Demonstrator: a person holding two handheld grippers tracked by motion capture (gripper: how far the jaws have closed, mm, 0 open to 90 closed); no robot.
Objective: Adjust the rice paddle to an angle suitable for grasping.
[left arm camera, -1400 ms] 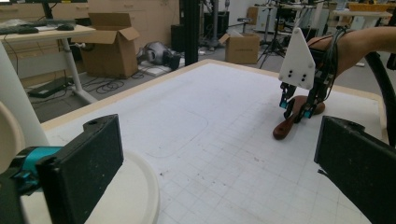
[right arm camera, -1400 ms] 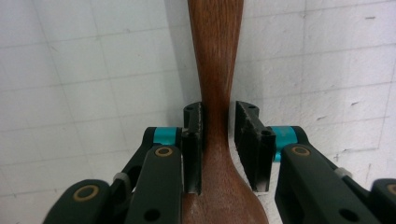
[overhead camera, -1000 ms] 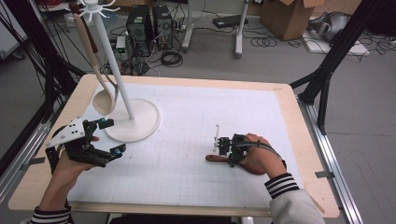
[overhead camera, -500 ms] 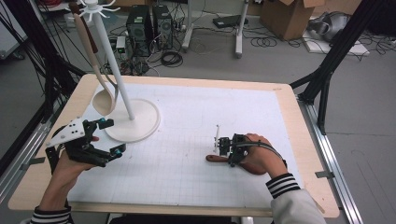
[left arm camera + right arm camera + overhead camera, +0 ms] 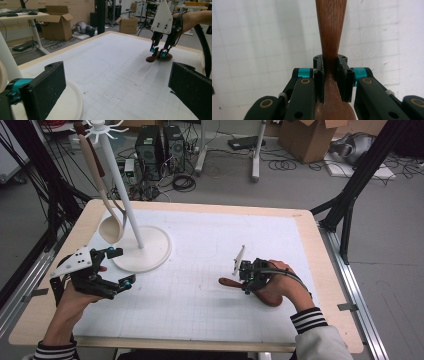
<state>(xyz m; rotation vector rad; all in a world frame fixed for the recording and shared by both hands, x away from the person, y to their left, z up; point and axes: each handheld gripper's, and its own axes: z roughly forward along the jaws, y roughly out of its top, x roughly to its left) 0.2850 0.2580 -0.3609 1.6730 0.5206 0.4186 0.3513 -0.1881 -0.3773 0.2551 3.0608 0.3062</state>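
One spoon (image 5: 111,227) already hangs on the rack (image 5: 142,254), its pale bowl low beside the pole; the dark wooden spoon (image 5: 227,282) is the one in hand, lying flat on the table (image 5: 200,210) well apart from the rack. My right gripper (image 5: 246,275) is clamped on the narrow neck of its handle, both pads pressing the wood in the right gripper view (image 5: 331,72). My left gripper (image 5: 121,267) waits near the rack's base with its jaws spread and nothing between them. I judge the grasp done; lifting the spoon, carrying it across and hooking it on the rack remain.
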